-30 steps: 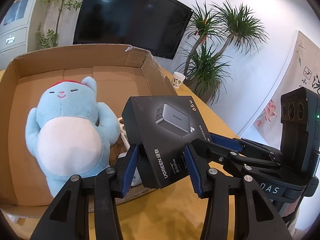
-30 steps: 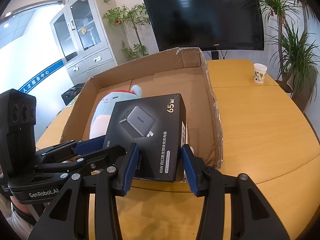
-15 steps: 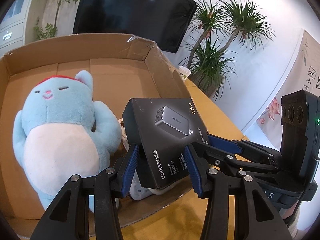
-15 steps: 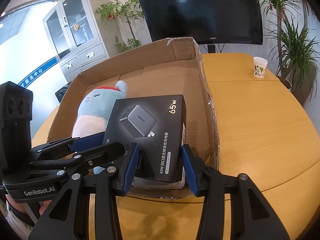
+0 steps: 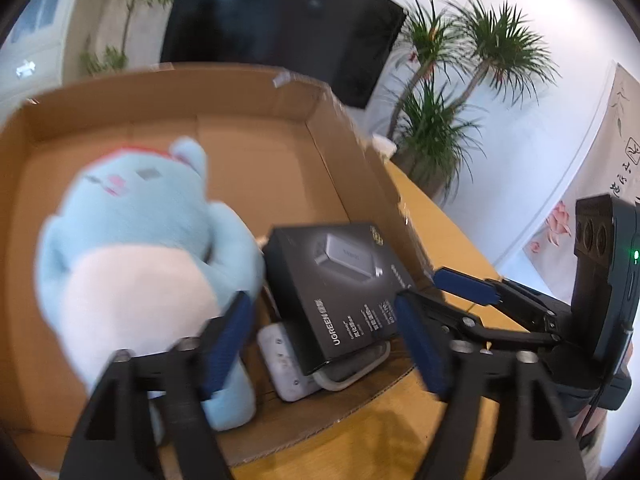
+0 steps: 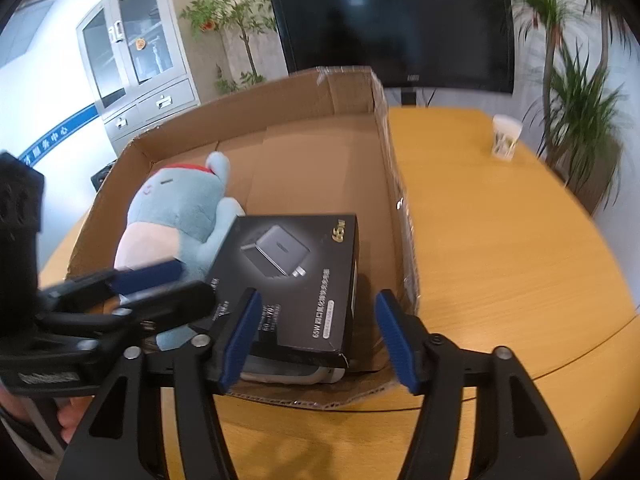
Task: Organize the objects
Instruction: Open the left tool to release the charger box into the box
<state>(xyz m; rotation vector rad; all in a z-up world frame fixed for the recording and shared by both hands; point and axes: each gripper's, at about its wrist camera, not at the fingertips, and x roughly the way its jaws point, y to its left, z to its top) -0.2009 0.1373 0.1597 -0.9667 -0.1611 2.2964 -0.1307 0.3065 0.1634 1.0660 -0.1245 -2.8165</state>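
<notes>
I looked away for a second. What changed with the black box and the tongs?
Both tongs, left and right, have just opened and let go of the black box, which now rests in the cardboard box on a white power strip. The plush toy stayed put.

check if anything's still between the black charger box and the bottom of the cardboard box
Yes. The charger box does not lie on the floor of the cardboard box; it rests tilted on a white power strip in the near corner, beside the plush toy.
</notes>
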